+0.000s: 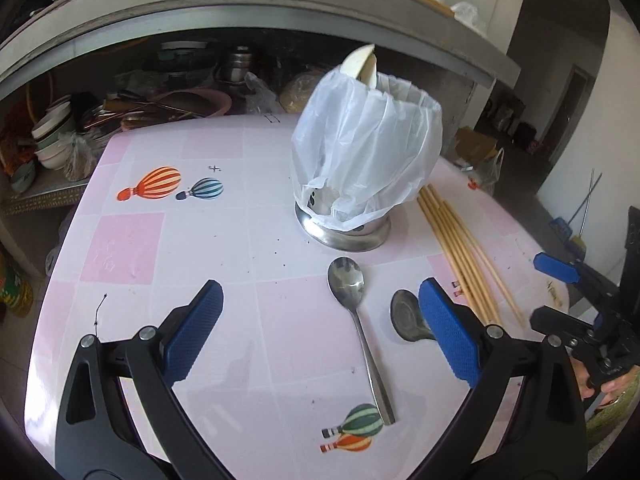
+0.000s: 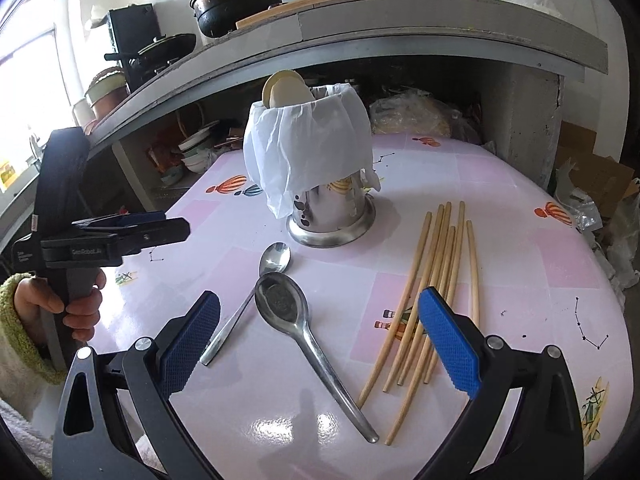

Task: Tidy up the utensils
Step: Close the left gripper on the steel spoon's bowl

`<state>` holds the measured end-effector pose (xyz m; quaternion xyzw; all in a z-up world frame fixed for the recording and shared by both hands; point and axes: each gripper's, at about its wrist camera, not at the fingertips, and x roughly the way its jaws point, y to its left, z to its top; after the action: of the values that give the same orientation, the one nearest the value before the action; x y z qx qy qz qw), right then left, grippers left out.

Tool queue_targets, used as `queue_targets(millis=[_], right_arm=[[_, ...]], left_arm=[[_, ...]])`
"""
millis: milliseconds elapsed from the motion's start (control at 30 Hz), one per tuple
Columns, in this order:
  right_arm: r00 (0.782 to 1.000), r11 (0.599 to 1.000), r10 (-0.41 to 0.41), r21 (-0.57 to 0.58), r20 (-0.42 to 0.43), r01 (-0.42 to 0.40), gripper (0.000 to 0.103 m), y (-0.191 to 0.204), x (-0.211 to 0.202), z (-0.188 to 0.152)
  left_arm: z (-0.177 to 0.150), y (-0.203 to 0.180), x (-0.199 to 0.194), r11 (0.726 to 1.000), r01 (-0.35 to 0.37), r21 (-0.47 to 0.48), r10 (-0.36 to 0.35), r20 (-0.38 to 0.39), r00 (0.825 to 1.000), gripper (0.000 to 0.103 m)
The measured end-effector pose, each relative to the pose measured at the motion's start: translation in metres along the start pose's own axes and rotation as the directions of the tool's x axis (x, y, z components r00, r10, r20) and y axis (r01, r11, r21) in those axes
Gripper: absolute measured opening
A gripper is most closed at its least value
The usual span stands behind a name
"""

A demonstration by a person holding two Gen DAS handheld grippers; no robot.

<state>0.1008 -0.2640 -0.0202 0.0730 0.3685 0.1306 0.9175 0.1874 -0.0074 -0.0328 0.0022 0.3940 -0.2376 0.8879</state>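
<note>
A steel utensil holder [image 1: 344, 228] lined with a white plastic bag [image 1: 368, 148] stands mid-table, with pale spatulas [image 1: 362, 65] sticking out; it also shows in the right wrist view [image 2: 330, 216]. A small steel spoon [image 1: 356, 320] [image 2: 256, 288] and a larger steel ladle-spoon [image 2: 304, 332] [image 1: 408, 316] lie in front of it. Several wooden chopsticks [image 2: 432, 292] [image 1: 460, 252] lie to the right. My left gripper [image 1: 320, 332] is open above the small spoon. My right gripper [image 2: 320, 340] is open above the larger spoon.
The table [image 1: 160, 240] has a pink checked cloth with balloon prints. Behind it a concrete shelf [image 2: 360, 36] holds pots above and bowls and dishes [image 1: 56, 136] below. Bags and a cardboard box [image 2: 592, 176] stand at the right.
</note>
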Motion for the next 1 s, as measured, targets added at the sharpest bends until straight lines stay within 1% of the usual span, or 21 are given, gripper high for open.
queue_targets(millis=[100,167,233,267,333,367,433,533,667,833,933,1000], right_arm=[[1.000,1.000,0.009,-0.010,-0.018,-0.009,0.096,0.001,0.006,0.000],[1.000,1.000,0.009,-0.017,-0.020,-0.010,0.096,0.001,0.007,0.001],[1.000,1.000,0.008,-0.026,-0.021,-0.008,0.096,0.002,0.009,0.001],[1.000,1.000,0.007,-0.028,-0.022,-0.008,0.096,0.001,0.010,0.002],[1.000,1.000,0.008,-0.030,-0.025,-0.009,0.096,0.000,0.011,0.002],[1.000,1.000,0.009,-0.028,-0.026,-0.009,0.096,-0.001,0.011,0.002],[1.000,1.000,0.009,-0.022,-0.029,-0.010,0.096,-0.004,0.013,0.002],[0.999,1.000,0.015,-0.012,-0.030,-0.015,0.096,-0.007,0.015,0.002],[0.999,1.000,0.018,-0.007,-0.032,-0.018,0.096,-0.010,0.017,0.003],[0.999,1.000,0.021,0.003,-0.030,-0.021,0.096,-0.014,0.017,0.004],[0.999,1.000,0.025,0.012,-0.027,-0.024,0.096,-0.016,0.017,0.004],[0.999,1.000,0.025,0.018,-0.026,-0.025,0.096,-0.017,0.017,0.003]], left_arm=[[0.008,-0.005,0.024,0.999,-0.014,0.032,0.016,-0.056,0.998,0.095],[0.014,-0.007,0.037,0.998,-0.009,0.055,0.013,-0.086,0.996,0.094],[0.020,-0.013,0.051,0.995,-0.011,0.097,0.022,-0.110,0.994,0.094],[0.023,-0.015,0.057,0.993,-0.016,0.117,0.031,-0.124,0.992,0.092],[0.026,-0.021,0.070,0.988,-0.017,0.153,0.043,-0.162,0.986,0.077],[0.027,-0.023,0.076,0.986,-0.012,0.164,0.043,-0.183,0.982,0.075],[0.027,-0.027,0.086,0.983,-0.002,0.184,0.043,-0.218,0.975,0.067],[0.027,-0.034,0.100,0.976,-0.004,0.219,0.061,-0.252,0.966,0.063],[0.031,-0.040,0.114,0.972,-0.012,0.236,0.080,-0.281,0.956,0.062],[0.031,-0.044,0.131,0.964,-0.039,0.265,0.127,-0.327,0.936,0.053],[0.032,-0.043,0.138,0.967,-0.045,0.252,0.135,-0.352,0.926,0.050],[0.034,-0.042,0.140,0.970,-0.045,0.239,0.131,-0.356,0.925,0.050]])
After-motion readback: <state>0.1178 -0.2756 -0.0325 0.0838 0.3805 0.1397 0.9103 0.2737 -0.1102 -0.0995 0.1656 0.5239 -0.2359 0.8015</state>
